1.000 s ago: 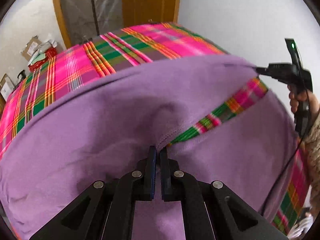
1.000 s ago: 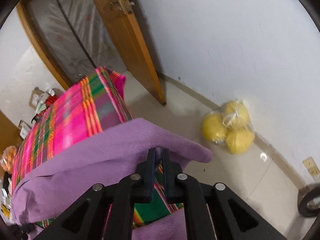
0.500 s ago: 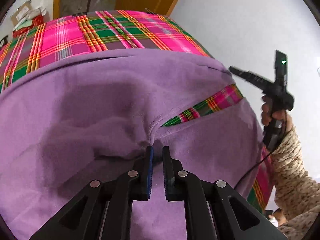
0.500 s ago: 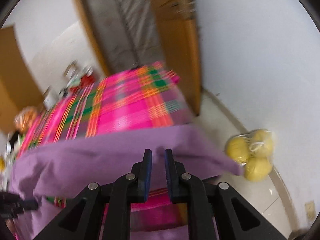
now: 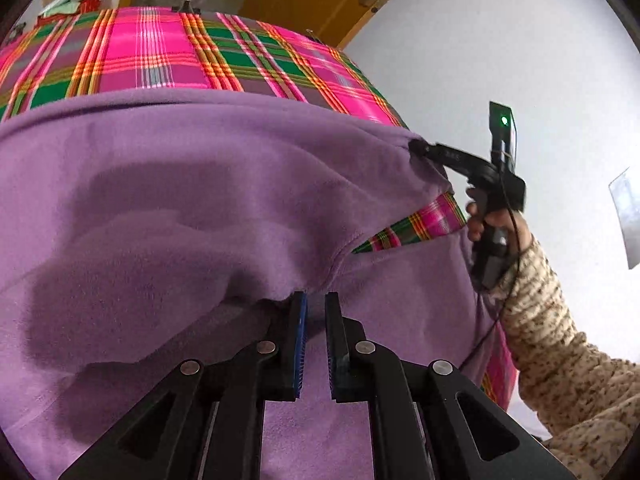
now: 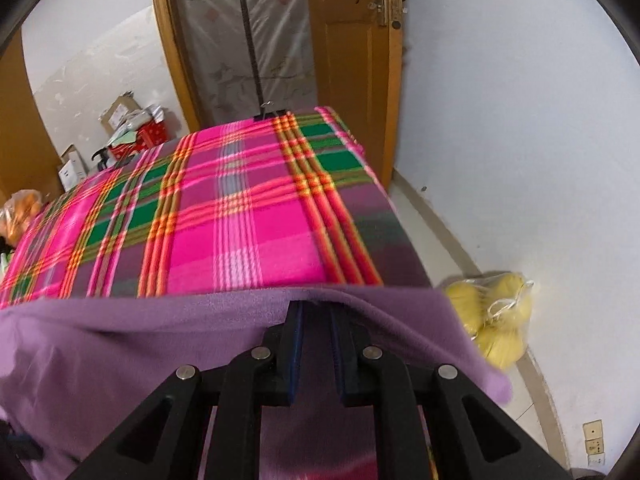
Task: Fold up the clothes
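We see soft purple fleece garment (image 5: 208, 208) on plaid cloth (image 5: 160, 60). Left gripper (image 5: 316, 312) and right gripper (image 6: 316, 312): each slightly parted, fleece edge between fingers.

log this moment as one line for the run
step: folding purple garment | left gripper: fabric between fingers | right gripper: at folded edge | surface: plaid cloth
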